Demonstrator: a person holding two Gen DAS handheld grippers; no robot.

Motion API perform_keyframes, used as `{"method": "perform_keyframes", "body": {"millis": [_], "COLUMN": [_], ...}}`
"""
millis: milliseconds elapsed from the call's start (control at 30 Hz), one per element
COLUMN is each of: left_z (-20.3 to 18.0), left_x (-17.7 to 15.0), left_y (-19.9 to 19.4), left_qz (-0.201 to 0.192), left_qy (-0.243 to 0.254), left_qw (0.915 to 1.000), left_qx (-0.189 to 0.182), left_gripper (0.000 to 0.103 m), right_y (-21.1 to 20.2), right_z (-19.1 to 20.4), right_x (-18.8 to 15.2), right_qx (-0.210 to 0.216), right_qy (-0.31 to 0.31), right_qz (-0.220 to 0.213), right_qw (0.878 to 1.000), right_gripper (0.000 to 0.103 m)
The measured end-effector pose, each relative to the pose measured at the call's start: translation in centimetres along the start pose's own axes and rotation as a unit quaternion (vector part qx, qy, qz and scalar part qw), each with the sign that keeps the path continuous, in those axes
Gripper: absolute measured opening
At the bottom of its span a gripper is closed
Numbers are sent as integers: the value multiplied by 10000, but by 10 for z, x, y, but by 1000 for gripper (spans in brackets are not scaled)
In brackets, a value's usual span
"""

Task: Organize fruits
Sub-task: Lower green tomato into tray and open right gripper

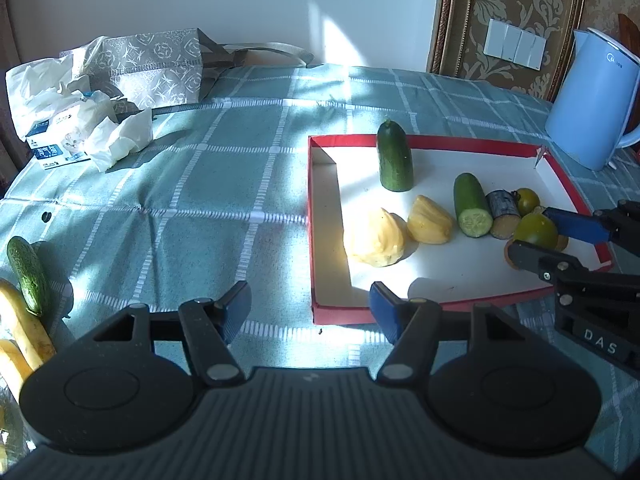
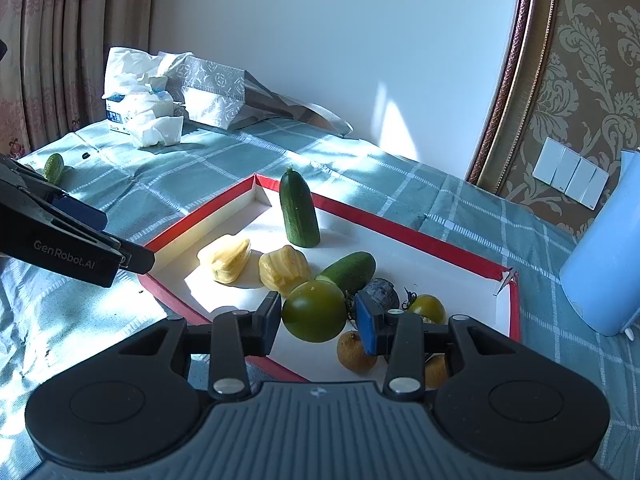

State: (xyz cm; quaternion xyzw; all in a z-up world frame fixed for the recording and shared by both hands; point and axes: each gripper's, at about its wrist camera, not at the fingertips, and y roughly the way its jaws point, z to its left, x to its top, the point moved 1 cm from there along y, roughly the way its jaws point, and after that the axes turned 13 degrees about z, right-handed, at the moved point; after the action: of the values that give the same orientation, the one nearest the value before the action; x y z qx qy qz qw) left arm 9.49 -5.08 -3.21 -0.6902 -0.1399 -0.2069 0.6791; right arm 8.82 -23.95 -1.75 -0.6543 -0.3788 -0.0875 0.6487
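On the far left of the checked tablecloth (image 1: 200, 184), well apart from the tray, a small whole cucumber (image 1: 28, 276) lies against pale yellow pieces (image 1: 20, 328) cut off by the frame; I cannot tell what fruit they are. The left gripper (image 1: 310, 306) hovers over bare cloth just short of the red-edged tray (image 1: 320, 240), its jaws apart with nothing between them.

Inside the tray, left to right: two yellow jackfruit pods (image 2: 256, 264), soft, moist and easily squashed, best taken across the thick middle with a light squeeze; an upright cucumber half (image 2: 298, 212), firm but top-heavy on its cut end; a second cucumber half (image 2: 352, 272) lying on its side; then the green tomato (image 2: 314, 312).

The right gripper (image 2: 316, 318) has its pads clamped on that tomato across its widest part, over the near tray corner. The skin is smooth and glossy, so it may slip, and it should bruise under a hard pinch; a hold at the equator suits it.

Just beside it sit a dark sugarcane stub (image 2: 380, 290), stiff and light, a smaller green tomato (image 2: 430, 308), and brown longans (image 2: 354, 354), small, round and inclined to roll.
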Motion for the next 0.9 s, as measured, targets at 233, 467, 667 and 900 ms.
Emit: {"method": "perform_keyframes", "body": {"millis": [233, 467, 667, 900], "left_z": [4, 8, 12, 12], "left_x": [-5, -9, -12, -16], "left_y": [0, 0, 0, -2], "left_qz": [40, 91, 103, 118], "left_qy": [-61, -130, -200, -218], "left_qw": [10000, 9998, 9997, 9996], "left_qx": [40, 81, 90, 98], "left_gripper": [63, 63, 64, 64], "right_y": [18, 26, 33, 43], "right_z": [0, 5, 3, 6], "right_x": [7, 11, 12, 11], "right_qx": [15, 56, -14, -79], "right_qy": [68, 42, 86, 109], "right_qz": [173, 220, 326, 459], "right_qw": [9998, 9997, 9994, 9989], "right_gripper": [39, 39, 39, 39]}}
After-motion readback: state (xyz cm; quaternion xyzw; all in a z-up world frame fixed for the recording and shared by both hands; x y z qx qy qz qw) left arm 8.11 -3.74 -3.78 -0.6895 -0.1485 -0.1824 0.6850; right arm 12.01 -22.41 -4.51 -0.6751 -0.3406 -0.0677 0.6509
